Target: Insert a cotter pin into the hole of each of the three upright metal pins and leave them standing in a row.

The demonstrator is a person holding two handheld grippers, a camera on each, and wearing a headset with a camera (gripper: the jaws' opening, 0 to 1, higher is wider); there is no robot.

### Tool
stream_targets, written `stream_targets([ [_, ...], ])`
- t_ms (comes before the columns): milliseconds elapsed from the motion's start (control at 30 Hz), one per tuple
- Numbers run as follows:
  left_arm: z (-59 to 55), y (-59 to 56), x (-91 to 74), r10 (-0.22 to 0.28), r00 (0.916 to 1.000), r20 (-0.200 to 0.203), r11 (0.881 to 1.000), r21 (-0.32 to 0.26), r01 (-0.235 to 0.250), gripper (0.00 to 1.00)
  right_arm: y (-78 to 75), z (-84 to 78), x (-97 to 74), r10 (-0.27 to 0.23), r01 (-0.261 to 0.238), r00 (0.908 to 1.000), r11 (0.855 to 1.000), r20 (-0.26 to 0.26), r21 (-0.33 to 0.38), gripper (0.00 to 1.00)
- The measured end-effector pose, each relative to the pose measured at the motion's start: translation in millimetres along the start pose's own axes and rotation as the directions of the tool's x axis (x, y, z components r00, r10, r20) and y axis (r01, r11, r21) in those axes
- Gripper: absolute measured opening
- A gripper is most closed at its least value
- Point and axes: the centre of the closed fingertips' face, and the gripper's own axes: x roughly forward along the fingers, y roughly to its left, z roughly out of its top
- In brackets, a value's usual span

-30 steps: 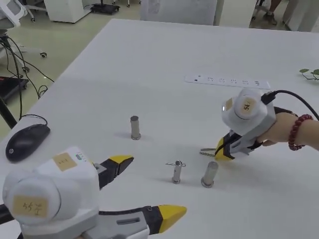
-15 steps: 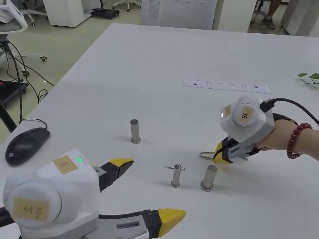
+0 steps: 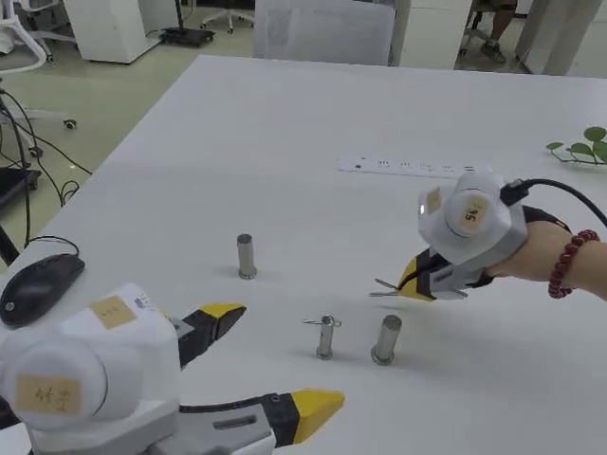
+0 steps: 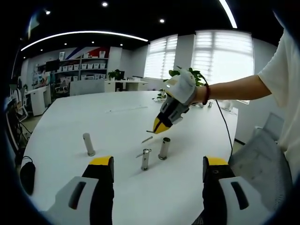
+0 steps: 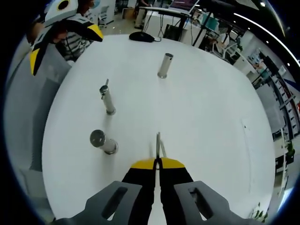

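Three upright metal pins stand on the white table: a far one (image 3: 247, 257), a middle one (image 3: 325, 336) with a cotter pin through its top, and a thicker one (image 3: 385, 339) beside it. My right gripper (image 3: 400, 288) hovers just above and behind the thicker pin, shut on a cotter pin (image 3: 384, 287) that sticks out of its yellow tips; the same cotter pin (image 5: 158, 146) points forward in the right gripper view. My left gripper (image 3: 270, 365) stays open at the near left, well short of the pins (image 4: 146, 159).
A white power strip (image 3: 406, 168) lies across the far table. A black mouse (image 3: 36, 282) sits near the left edge. Green leaves (image 3: 580, 147) poke in at the far right. Bare tabletop lies between the pins and the strip.
My right gripper has lifted slightly with the cotter pin and edged left above the thicker pin. The head camera has shifted; the upright pins stay put.
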Motion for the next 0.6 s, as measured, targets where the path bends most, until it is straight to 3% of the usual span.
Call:
stream_targets([
  [267, 5.1, -4.1, 3.1, -0.016, 0.9999, 0.005, 1.0, -0.016, 0.016, 0.72, 2.9, 15.8, -26.0, -0.05, 0.051, 0.9974, 0.999, 0.051, -0.018, 0.03],
  [600, 7.4, -7.7, 5.2, -0.033, 0.9994, 0.008, 0.998, -0.052, 0.034, 0.61, 20.8, 33.6, -51.2, -0.079, 0.086, 0.9922, 0.994, 0.096, -0.065, 0.03],
])
